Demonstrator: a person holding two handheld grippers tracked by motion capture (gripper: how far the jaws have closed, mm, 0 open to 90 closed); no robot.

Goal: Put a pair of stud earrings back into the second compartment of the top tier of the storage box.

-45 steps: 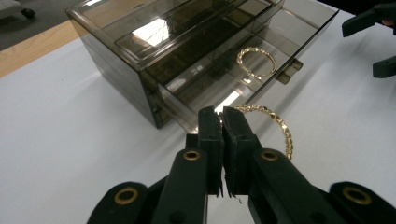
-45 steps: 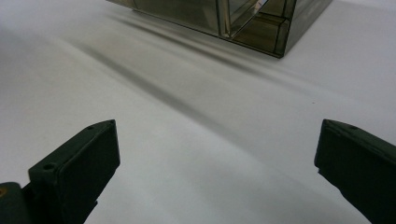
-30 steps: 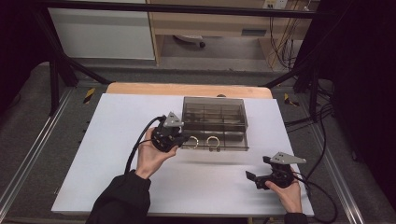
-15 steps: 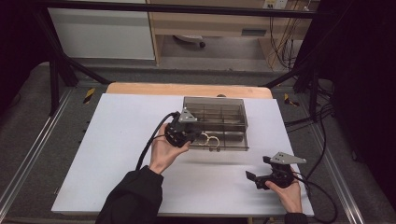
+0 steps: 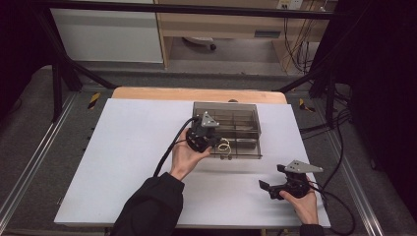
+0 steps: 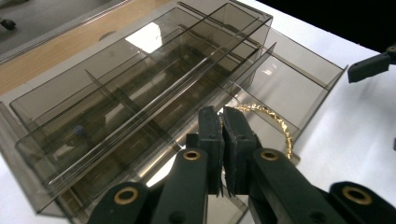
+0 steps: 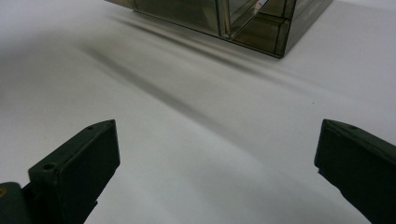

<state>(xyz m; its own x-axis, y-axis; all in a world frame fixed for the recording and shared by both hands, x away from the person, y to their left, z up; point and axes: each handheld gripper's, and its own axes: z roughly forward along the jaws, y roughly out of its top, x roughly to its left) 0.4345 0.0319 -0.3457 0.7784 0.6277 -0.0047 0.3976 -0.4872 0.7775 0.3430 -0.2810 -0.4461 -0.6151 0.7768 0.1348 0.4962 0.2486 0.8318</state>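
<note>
Now gold chain [image 6: 273,122] pinched, seemingly, between left gripper [image 6: 222,122] jaws over organiser box [image 6: 93,107]

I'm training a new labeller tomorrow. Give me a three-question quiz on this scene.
1. True or false: the left gripper is shut on a gold bracelet.
2. What is the right gripper doing: A, gripping the box; B, open over the bare table; C, lifting the bracelet?
3. Fill in: the bracelet hangs over an open tray at the front of the smoky clear ____.

Key: 1 true; 2 B; 3 box.
</note>
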